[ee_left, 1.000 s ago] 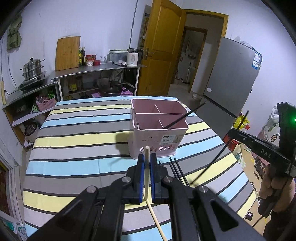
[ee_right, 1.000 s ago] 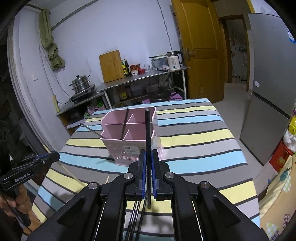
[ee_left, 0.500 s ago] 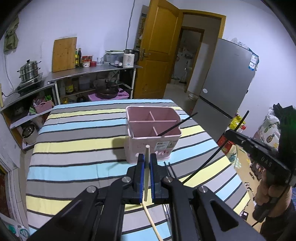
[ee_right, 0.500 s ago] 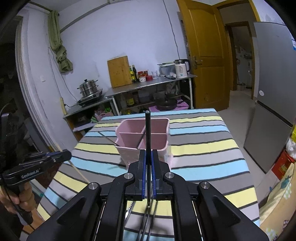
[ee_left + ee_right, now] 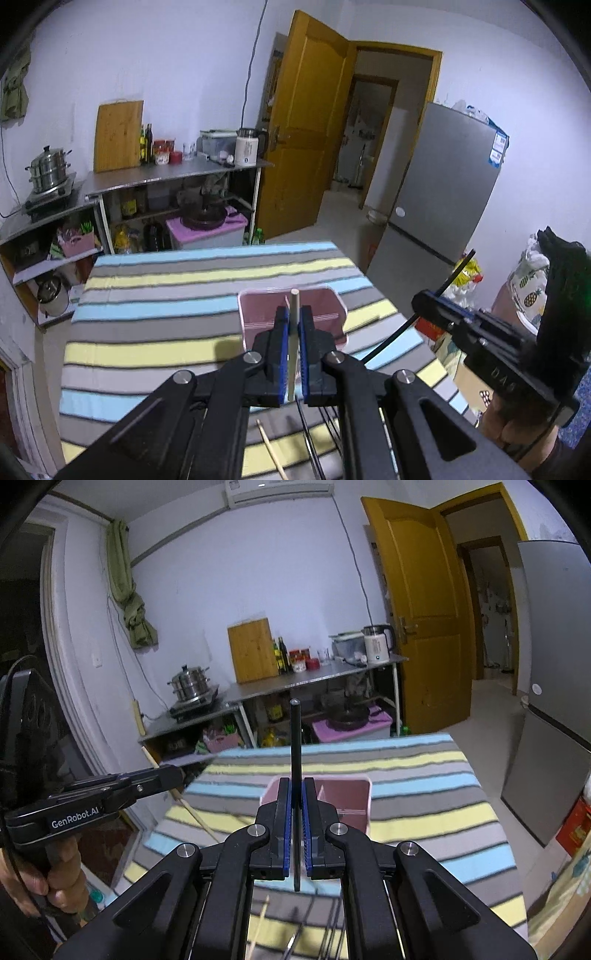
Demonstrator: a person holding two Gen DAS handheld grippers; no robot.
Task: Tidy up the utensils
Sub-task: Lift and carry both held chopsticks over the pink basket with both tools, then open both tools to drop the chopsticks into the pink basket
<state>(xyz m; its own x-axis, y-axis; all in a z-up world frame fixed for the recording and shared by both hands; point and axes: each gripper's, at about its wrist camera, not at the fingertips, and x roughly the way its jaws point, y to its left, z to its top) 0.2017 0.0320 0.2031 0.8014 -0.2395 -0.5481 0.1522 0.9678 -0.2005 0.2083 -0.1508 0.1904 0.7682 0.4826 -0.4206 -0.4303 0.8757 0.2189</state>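
Note:
My left gripper is shut on a pale wooden chopstick that stands up between its jaws. It is raised above the striped table, with the pink divided utensil holder just beyond it. My right gripper is shut on a black chopstick, also raised, with the holder behind it. Each gripper shows in the other's view: the right one and the left one. A wooden chopstick and several black chopsticks lie on the table near me.
The table has a blue, yellow and grey striped cloth. A metal shelf with a pot, cutting board, kettle and bottles lines the far wall. A yellow door stands open and a grey fridge is at the right.
Both grippers have risen and tilted up with their chopsticks, so the holder now sits lower and partly behind the jaws. The black chopstick that leaned in the holder is no longer visible.

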